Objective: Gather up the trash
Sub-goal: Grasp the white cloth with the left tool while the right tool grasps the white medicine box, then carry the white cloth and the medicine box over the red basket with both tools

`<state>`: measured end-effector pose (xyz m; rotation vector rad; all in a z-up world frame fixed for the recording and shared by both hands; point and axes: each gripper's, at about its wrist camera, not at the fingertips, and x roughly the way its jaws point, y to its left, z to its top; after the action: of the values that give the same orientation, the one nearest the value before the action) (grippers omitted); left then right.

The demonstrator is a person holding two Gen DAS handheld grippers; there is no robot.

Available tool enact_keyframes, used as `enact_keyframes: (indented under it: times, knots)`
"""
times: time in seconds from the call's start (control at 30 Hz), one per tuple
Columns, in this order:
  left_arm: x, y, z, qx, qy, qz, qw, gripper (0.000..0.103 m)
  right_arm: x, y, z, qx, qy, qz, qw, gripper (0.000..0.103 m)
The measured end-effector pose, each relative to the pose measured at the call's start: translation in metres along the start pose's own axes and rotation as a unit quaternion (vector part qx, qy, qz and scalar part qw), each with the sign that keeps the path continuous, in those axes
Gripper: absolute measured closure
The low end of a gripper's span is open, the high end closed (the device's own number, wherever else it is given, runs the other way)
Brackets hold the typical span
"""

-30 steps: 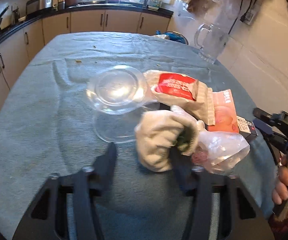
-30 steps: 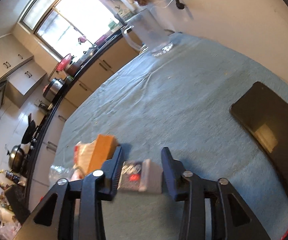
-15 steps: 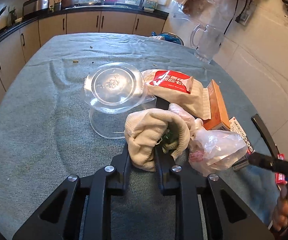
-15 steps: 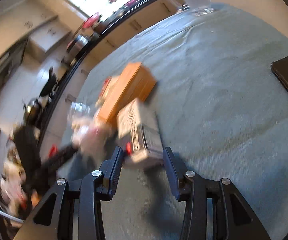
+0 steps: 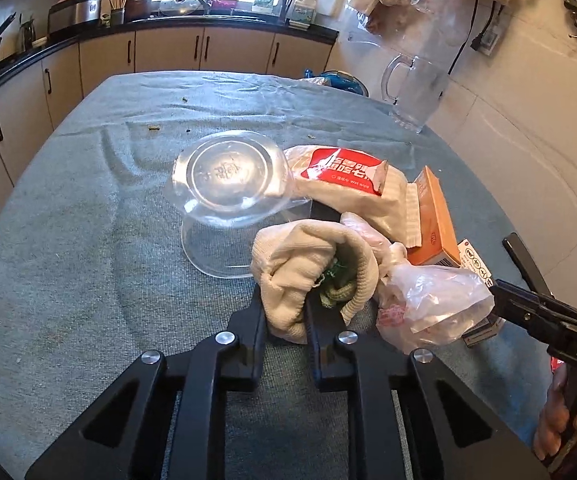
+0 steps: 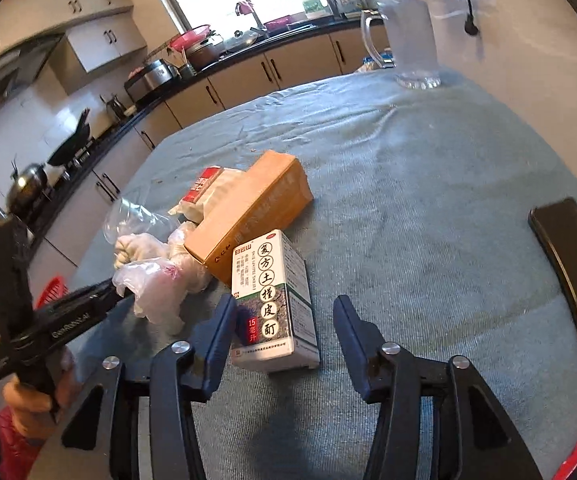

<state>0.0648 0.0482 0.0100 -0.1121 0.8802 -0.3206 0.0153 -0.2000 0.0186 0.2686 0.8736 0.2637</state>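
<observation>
Left gripper (image 5: 284, 312) is pinching the cream glove (image 5: 312, 272) at the near edge of the pile, while right gripper (image 6: 282, 320), jaws just widening, is straddling the white box (image 6: 272, 304) untouched: centre it, then close squarely.

The left gripper (image 5: 284, 308) is closed on cream cloth (image 5: 308, 264); the right gripper (image 6: 284, 324) has just been opening, apparently gripping nothing.

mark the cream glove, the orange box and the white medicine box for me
cream glove (image 5: 308, 256): left wrist view, on its knit upper fold.
orange box (image 6: 256, 204): right wrist view, on its broad top face.
white medicine box (image 6: 272, 300): right wrist view, on its printed top face.
</observation>
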Motion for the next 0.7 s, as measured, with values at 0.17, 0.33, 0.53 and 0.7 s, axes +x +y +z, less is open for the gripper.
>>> enact_keyframes:
  times: [0.17, 0.33, 0.53, 0.7]
  knots:
    - [-0.001, -0.001, -0.001, 0.003, -0.002, 0.001, 1.0, 0.087, 0.009, 0.008, -0.004, -0.02, 0.013, -0.018, 1.0, 0.049]
    - [-0.005, -0.003, -0.002, 0.009, -0.009, 0.005, 0.9999, 0.088, 0.01, 0.01, -0.006, -0.026, 0.008, -0.026, 0.999, 0.062]
    - [-0.017, -0.005, -0.003, 0.017, -0.024, 0.002, 0.9996, 0.088, -0.004, 0.002, -0.012, -0.003, -0.004, -0.023, 1.0, 0.062]
    - [-0.035, -0.01, -0.002, 0.023, -0.047, 0.01, 0.9986, 0.088, -0.026, -0.004, -0.017, 0.017, -0.022, -0.015, 0.999, 0.062]
